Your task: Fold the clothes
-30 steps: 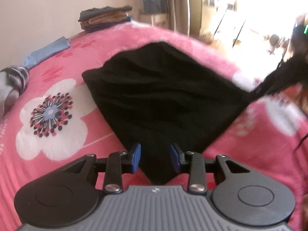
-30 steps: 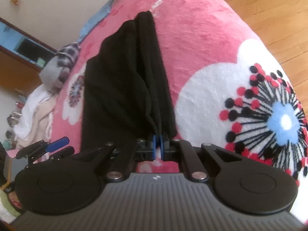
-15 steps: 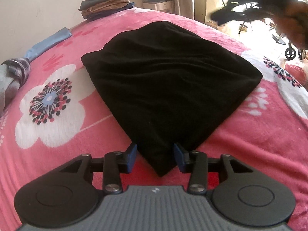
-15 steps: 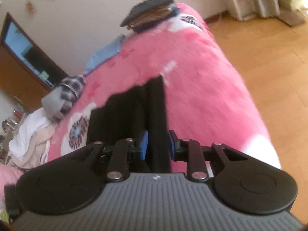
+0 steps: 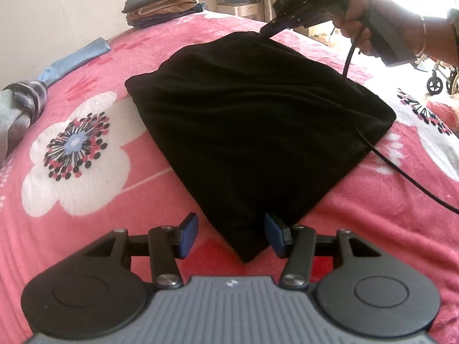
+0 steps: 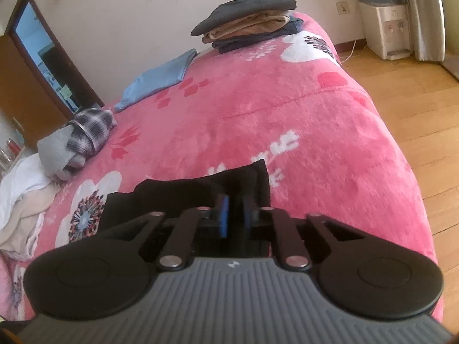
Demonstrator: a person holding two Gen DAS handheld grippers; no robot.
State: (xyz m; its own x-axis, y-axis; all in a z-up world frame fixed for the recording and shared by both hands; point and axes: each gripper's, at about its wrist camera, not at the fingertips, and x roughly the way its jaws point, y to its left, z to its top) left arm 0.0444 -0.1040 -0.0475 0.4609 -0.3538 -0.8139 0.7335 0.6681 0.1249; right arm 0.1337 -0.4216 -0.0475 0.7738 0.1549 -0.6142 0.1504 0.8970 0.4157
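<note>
On the pink floral blanket (image 5: 94, 200) our folded black garment (image 5: 252, 132) lies flat. Our left gripper (image 5: 231, 233) has just been widening, fingers spread astride its near corner. Our right gripper (image 6: 234, 215) pinches the far corner; stacked folded clothes (image 6: 249, 25) sit well beyond.

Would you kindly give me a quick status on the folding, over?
Left gripper open, jaws just opening, near corner of black garment between them. Right gripper shut on its far corner. Black cable trails across the garment.
</note>
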